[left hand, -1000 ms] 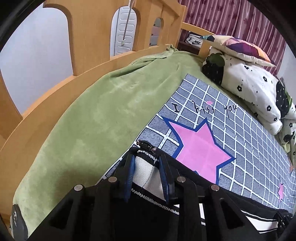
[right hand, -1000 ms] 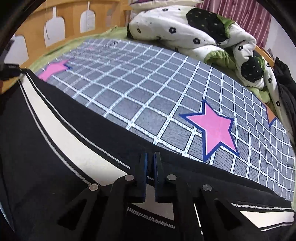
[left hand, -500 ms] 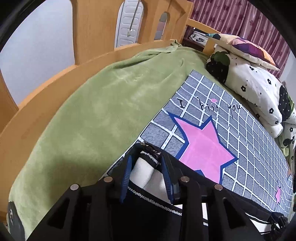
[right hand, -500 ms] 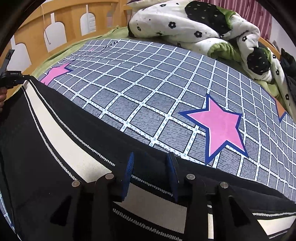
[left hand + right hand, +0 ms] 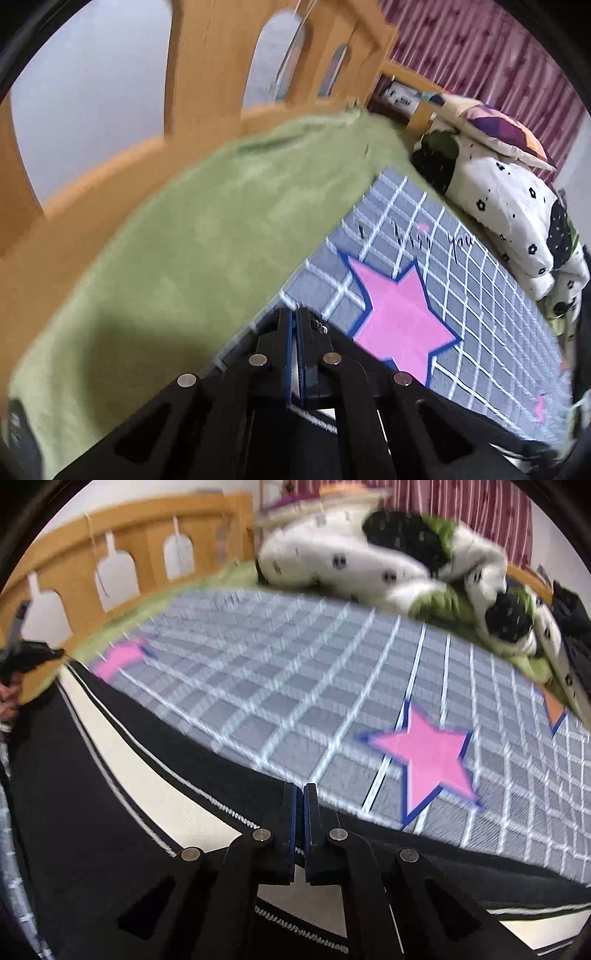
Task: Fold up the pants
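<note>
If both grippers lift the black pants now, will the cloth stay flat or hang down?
The pants lie soft on the grid blanket, so the span between the left gripper and right gripper probably sags. They look light; pinched edges may slip.

Black knit cloth pants (image 5: pixel 110 812) with a cream stripe are looking matt; the green fleece blanket (image 5: pixel 177 236) is looking fuzzy; the orange wooden bed rail (image 5: pixel 207 55) is showing smooth finish.

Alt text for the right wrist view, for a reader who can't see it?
The right tool is shut on the edge of black pants with a cream side stripe, spread over a grey checked bedspread with pink stars. A wooden bed rail and a crumpled duvet lie beyond, blurred.
</note>
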Tool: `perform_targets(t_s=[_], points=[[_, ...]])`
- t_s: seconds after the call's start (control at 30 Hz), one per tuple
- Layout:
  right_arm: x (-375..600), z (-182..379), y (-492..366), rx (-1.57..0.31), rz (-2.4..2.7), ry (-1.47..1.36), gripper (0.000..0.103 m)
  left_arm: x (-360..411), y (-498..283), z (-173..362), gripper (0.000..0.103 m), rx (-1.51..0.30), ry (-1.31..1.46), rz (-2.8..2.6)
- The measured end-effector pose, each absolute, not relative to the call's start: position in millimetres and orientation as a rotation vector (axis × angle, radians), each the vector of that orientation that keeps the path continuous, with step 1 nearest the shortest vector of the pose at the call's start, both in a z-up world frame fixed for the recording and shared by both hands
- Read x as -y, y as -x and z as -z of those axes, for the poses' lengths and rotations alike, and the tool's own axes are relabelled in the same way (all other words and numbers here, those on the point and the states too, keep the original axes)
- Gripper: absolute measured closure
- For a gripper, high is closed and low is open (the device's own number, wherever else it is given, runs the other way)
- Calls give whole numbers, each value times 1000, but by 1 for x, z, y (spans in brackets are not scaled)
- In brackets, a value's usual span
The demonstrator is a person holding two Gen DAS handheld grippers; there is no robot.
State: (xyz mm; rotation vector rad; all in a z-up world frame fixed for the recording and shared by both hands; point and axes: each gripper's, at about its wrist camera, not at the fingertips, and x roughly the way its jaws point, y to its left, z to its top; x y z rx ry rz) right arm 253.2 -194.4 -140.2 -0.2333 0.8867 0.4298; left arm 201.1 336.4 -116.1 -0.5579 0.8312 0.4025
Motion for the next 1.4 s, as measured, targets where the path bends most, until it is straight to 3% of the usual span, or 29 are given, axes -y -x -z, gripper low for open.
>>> perform_targets(t_s=[0.13,0.2,0.23,0.27,0.4,0.47,0.5,0.53,0.6,0.73,0.9,0.93,1.07,1.13,1.23,1.3,1.4], points=[[187,144,-252,-893,-416,278,97,-340,-200,116,98,-846,584,-370],[192,139,-253,-905,-428,240,86,-340,-201,118,83,-861,579,-365],[194,138,-254,-909,-423,228,82,-340,-202,120,62,-867,576,-361],[195,139,-253,-910,-420,217,77,-341,-202,120,55,-868,576,-341],[189,147,-249,-896,-411,269,78,-337,-203,117,55,-857,541,-331],[187,146,-248,-903,-418,277,87,-330,-208,120,58,-869,513,-315],[186,146,-248,-907,-423,276,90,-325,-211,122,64,-887,485,-312],[185,147,-247,-900,-417,284,92,-320,-214,124,82,-903,446,-328],[183,147,-244,-886,-408,306,99,-307,-214,117,87,-878,312,-375],[191,125,-241,-820,-417,242,100,-308,-203,94,88,-755,315,-390],[187,150,-255,-875,-383,224,100,-321,-214,127,86,-861,369,-426],[184,153,-253,-866,-371,247,99,-321,-216,128,82,-867,363,-427],[186,146,-253,-872,-362,215,88,-316,-214,126,68,-883,388,-451],[191,142,-253,-885,-361,216,77,-313,-215,124,52,-895,386,-470],[206,124,-244,-844,-354,272,70,-304,-213,118,45,-889,404,-442],[228,110,-234,-805,-337,287,49,-296,-212,113,42,-870,382,-437],[266,100,-229,-790,-310,285,43,-282,-211,105,42,-847,332,-393]])
